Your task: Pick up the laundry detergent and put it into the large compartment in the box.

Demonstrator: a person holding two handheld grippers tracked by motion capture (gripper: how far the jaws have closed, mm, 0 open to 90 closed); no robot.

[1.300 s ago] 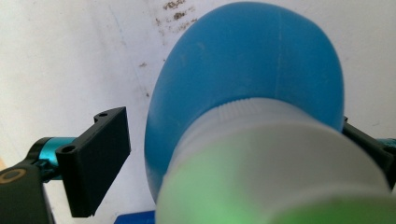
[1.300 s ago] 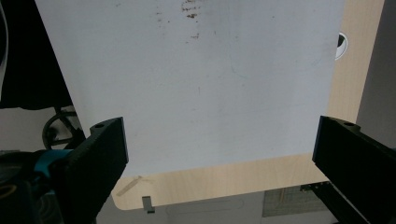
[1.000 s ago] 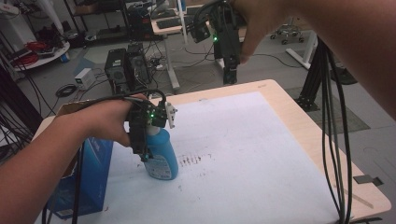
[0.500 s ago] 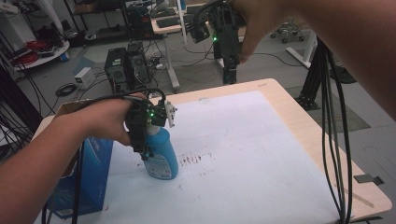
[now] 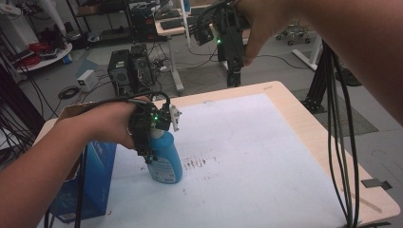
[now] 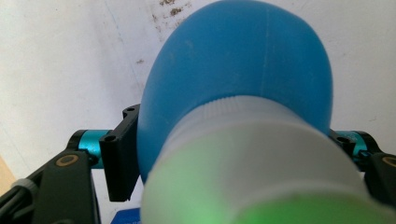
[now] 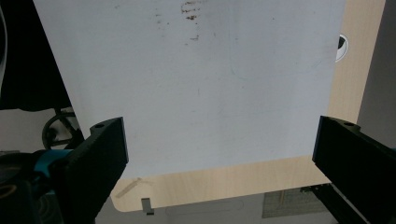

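Observation:
A blue bottle [image 5: 165, 161] with a white neck [image 6: 243, 140] stands upright on the white sheet at the table's left. My left gripper [image 5: 152, 156] comes down over its top from above. Its jaws have just been closing and now sit against the bottle's [image 6: 233, 70] two sides below the neck. In the left gripper view the left jaw touches the blue wall and the right jaw is mostly hidden behind the neck. My right gripper [image 5: 234, 71] hangs high over the table's far edge, open [image 7: 219, 140], with nothing between its jaws.
A white sheet [image 5: 266, 156] covers the wooden table [image 5: 332, 161]; brown smudges [image 5: 199, 162] lie just right of the bottle. A blue box [image 5: 95, 175] stands at the left edge beside my forearm. Black cables [image 5: 340, 142] hang down at the right side.

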